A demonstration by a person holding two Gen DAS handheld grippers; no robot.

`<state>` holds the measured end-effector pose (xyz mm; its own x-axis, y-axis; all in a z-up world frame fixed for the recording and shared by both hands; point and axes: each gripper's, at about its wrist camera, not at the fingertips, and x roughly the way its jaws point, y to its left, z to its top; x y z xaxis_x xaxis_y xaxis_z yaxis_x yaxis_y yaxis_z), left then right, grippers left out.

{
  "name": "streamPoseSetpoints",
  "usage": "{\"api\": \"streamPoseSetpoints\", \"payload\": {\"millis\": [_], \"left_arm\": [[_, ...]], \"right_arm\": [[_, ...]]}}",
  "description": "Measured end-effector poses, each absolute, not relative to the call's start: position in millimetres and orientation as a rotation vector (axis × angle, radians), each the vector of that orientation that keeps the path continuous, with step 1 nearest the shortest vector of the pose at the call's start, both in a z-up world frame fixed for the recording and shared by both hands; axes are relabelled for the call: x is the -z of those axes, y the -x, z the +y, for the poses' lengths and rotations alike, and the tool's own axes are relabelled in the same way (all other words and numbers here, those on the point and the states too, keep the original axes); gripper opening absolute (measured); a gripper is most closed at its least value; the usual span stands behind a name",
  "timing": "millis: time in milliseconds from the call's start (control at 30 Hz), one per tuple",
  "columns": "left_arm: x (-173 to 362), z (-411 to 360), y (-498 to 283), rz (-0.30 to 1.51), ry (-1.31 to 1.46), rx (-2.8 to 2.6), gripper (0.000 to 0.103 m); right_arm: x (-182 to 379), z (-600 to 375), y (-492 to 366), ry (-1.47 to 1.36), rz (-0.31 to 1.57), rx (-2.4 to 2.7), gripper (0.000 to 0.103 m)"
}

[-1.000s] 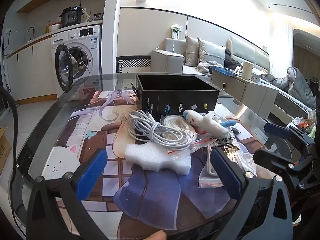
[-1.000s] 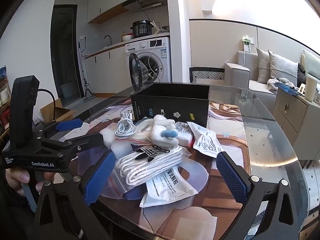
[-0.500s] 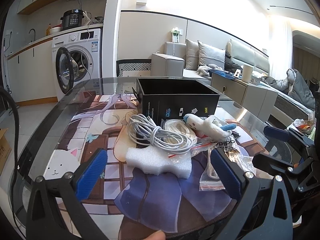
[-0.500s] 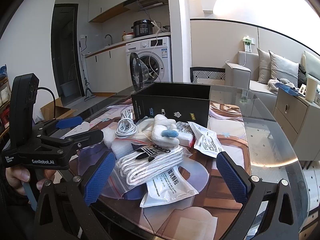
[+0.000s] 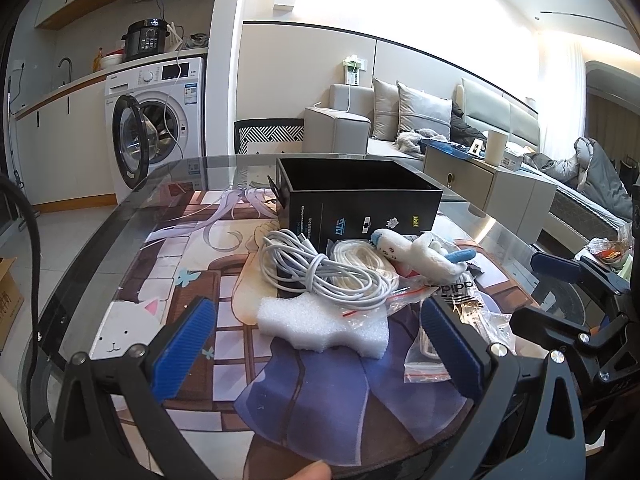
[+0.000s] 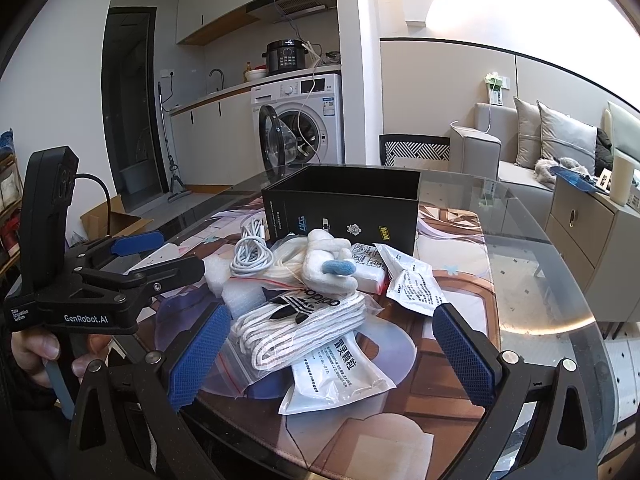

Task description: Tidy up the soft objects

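Note:
A pile of soft things lies in front of an open black box on the glass table. It holds a white foam piece, a coiled white cable, a white plush toy, bagged white Adidas socks and white sachets. My left gripper is open and empty, near the foam. My right gripper is open and empty, near the socks. Each gripper shows in the other's view.
A printed mat covers the round glass table. A second sachet lies right of the pile. A washing machine, a sofa and a low cabinet stand beyond the table.
Both grippers have barely moved; the left view has shifted slightly, with the pile a little farther. Both stay open and nothing was taken.

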<state>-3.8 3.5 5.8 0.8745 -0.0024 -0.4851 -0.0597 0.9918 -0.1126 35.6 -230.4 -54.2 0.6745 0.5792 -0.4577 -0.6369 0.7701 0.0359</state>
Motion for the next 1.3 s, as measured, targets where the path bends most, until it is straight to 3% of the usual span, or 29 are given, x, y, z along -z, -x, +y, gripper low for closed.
{"api": "streamPoseSetpoints", "payload": {"millis": [1300], "left_arm": [[-4.8,7.4,2.2,0.505,0.128,-0.04,0.103]], "right_arm": [[48.6,-237.9,-35.1,0.119,0.441,-0.665,0.103]]}}
